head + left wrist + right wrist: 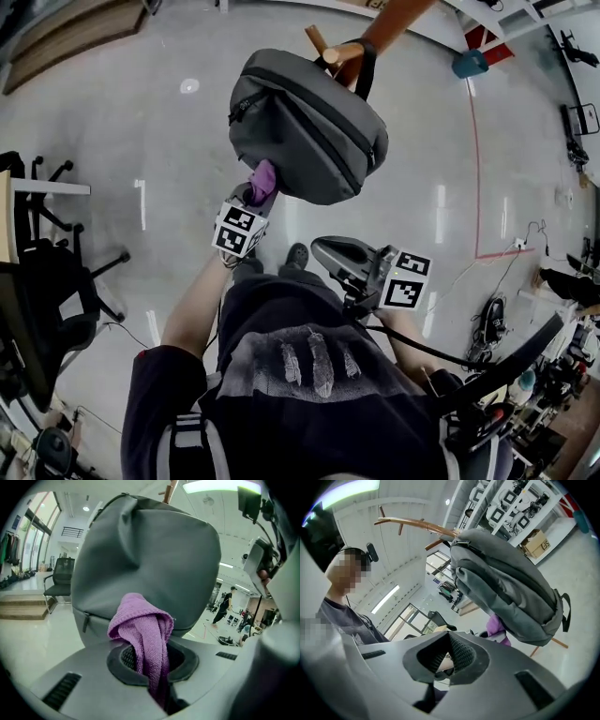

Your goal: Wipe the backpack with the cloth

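The wiping step was in hand. The grey backpack (309, 131) hung clear of the floor (141, 122), its top handle looped over a peg of a wooden rack (417, 524), its body slanting down toward the person. The left tongs (150, 660) were clenched on the purple cloth (143, 630). Most of the cloth was bunched up in a fold above the pads, with a tail trailing down between them. From the head view, that bunch lay against the lower end of the bag, just beneath its bottom edge, and the left gripper view showed the grey fabric filling the space right behind the cloth. They looked to be touching, though the exact contact patch was hidden by the fold itself. The right tongs (445, 656) were drawn together on nothing and held low near the person's chest, apart from the bag. Since the backpack hung free from a single peg, it would probably swing away under any push. The next move therefore seemed to call for a firm, steady drag of the cloth across the panel. The idle right tongs might brace the far side of the bag. The grip on the cloth looked narrow, so a hard stroke risked pulling it loose.
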{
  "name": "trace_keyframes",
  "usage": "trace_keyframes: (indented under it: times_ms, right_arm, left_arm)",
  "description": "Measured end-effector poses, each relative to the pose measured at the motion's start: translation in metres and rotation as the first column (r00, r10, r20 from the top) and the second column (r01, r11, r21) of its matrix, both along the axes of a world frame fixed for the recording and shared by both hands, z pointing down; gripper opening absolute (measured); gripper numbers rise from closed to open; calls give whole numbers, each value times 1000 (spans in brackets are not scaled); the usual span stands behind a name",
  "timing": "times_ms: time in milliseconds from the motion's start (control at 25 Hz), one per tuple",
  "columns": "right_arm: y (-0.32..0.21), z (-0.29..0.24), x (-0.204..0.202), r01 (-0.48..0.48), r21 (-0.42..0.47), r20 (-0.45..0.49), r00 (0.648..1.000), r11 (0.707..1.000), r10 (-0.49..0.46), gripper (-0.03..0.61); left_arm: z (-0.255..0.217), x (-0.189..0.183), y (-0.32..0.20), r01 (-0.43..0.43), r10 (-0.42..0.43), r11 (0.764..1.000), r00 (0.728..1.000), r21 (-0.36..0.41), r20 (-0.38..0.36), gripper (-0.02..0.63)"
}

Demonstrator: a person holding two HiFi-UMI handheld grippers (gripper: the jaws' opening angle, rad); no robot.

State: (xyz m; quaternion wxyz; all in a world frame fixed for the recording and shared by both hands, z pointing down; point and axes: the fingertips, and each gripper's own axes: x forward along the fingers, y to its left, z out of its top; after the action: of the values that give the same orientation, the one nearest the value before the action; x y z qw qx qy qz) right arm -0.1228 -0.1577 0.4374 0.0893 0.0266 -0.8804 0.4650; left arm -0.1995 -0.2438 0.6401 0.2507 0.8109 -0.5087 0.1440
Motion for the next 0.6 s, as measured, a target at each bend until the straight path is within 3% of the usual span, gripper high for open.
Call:
trace_keyframes:
  times_ms: [400,520,600]
  right_arm:
    - [-4,-3,28,9,-5,23,1000,1000,-9,-8]
    - [-7,-5,36,6,-3,32,999,1000,-6,-8]
    - [-11,-7,38,5,4,43,999,1000,-5,-8]
  left_arm:
    - [-22,106,20,-177,178,984,984,31,-34,49]
    - [-28,106,25,-206,206,978,979,46,2,49]
    - [-36,74,17,-129,125,989,991,76,53,49]
